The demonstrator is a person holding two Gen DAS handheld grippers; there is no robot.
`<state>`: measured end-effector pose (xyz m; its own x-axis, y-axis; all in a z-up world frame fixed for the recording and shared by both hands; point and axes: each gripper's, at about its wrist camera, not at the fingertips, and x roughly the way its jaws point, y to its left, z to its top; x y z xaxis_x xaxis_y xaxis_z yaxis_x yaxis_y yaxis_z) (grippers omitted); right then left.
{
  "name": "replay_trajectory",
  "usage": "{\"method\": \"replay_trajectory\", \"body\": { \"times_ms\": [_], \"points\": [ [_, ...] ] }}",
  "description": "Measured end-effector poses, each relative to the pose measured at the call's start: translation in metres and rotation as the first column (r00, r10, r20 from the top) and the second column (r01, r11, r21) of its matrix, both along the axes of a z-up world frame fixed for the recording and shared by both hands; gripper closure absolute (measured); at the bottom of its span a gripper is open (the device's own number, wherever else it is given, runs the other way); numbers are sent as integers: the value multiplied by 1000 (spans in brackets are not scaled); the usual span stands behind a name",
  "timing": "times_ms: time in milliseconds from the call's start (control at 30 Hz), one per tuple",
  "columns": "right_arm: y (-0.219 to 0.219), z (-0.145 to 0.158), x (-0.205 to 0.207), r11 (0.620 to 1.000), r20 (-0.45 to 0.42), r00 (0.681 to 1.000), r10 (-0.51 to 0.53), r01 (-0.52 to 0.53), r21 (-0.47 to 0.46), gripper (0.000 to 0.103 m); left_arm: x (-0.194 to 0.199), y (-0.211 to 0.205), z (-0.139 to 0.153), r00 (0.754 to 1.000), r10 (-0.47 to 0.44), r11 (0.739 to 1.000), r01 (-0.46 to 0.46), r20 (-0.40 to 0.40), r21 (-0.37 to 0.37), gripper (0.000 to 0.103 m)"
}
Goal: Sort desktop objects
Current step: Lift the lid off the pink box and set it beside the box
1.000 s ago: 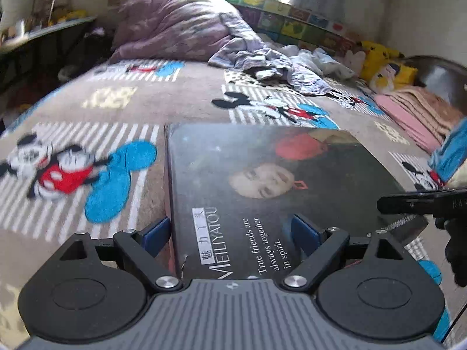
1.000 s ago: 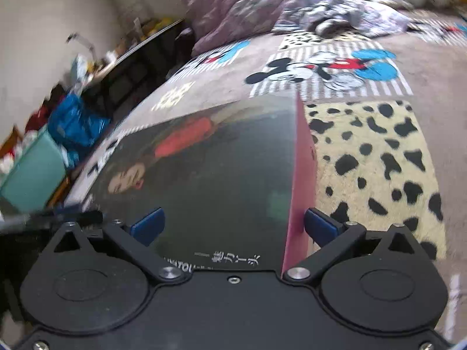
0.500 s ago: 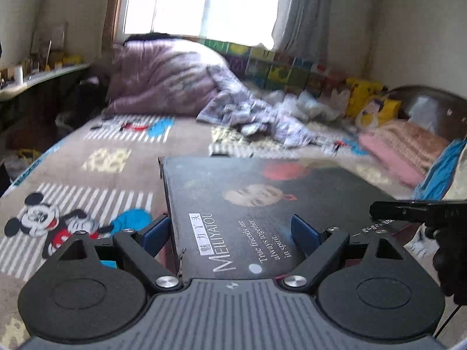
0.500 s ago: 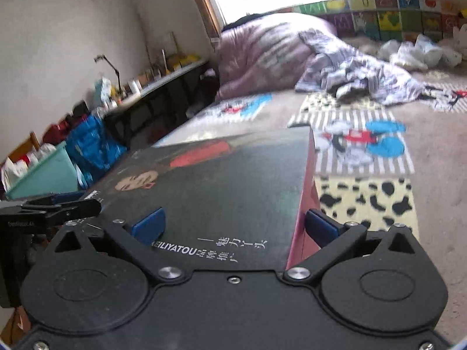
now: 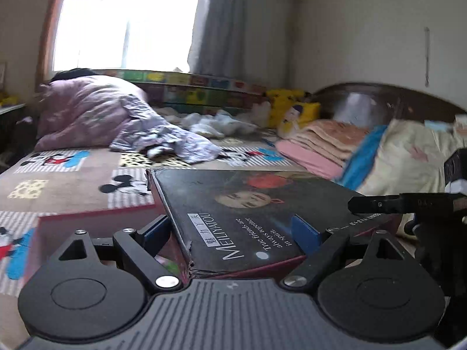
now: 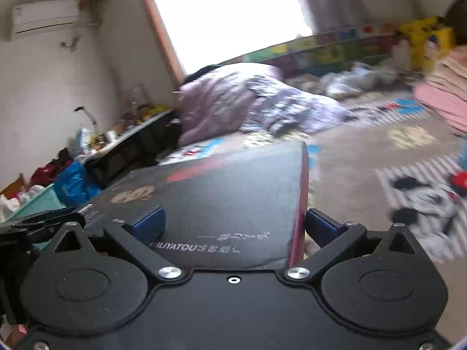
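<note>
Left wrist view: the left gripper point(image 5: 230, 233) has its blue-padded fingers point(image 5: 305, 230) clamped across a corner of the flat black box lid with a printed portrait point(image 5: 262, 204), held above the cartoon-print bed cover point(image 5: 73, 183). The right gripper point(image 6: 233, 224) grasps the lid's opposite end, one finger on top, one at its red edge.

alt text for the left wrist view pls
The left gripper grips a corner of a dark box lid printed MEILIYATOU, raised above a cartoon-print bedspread. The right gripper reaches in from the right edge.
</note>
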<state>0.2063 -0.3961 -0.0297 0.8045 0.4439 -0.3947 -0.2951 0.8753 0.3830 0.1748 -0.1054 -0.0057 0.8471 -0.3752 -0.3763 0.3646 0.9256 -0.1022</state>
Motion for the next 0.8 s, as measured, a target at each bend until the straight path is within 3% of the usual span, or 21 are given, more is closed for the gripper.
{"method": "replay_trajectory", "body": {
  "times_ms": [233, 400, 433, 500, 667, 800],
  "points": [
    [-66, -60, -1, 997, -148, 986, -73, 75, 5, 0, -20, -63, -63, 993, -86, 996, 88, -80, 22, 14],
    [-92, -105, 15, 995, -268, 958, -100, 101, -12, 0, -13, -70, -111, 981, -76, 996, 83, -180, 33, 14],
    [-80, -120, -5, 995, -289, 952, -103, 100, -27, 0, -11, -70, -120, 977, -72, 996, 81, -200, 35, 14],
    [-71, -137, -5, 994, -323, 940, -107, 94, -56, 0, -14, -70, -135, 970, -63, 997, 74, -235, 38, 14],
    [-58, -147, 7, 990, -358, 927, -110, 70, -123, 0, -30, -68, -165, 951, -39, 997, 57, -306, 49, 14],
    [-48, -155, 18, 983, -384, 916, -113, 48, -175, 0, -39, -66, -166, 951, -36, 997, 57, -306, 60, 14]
  ]
}}
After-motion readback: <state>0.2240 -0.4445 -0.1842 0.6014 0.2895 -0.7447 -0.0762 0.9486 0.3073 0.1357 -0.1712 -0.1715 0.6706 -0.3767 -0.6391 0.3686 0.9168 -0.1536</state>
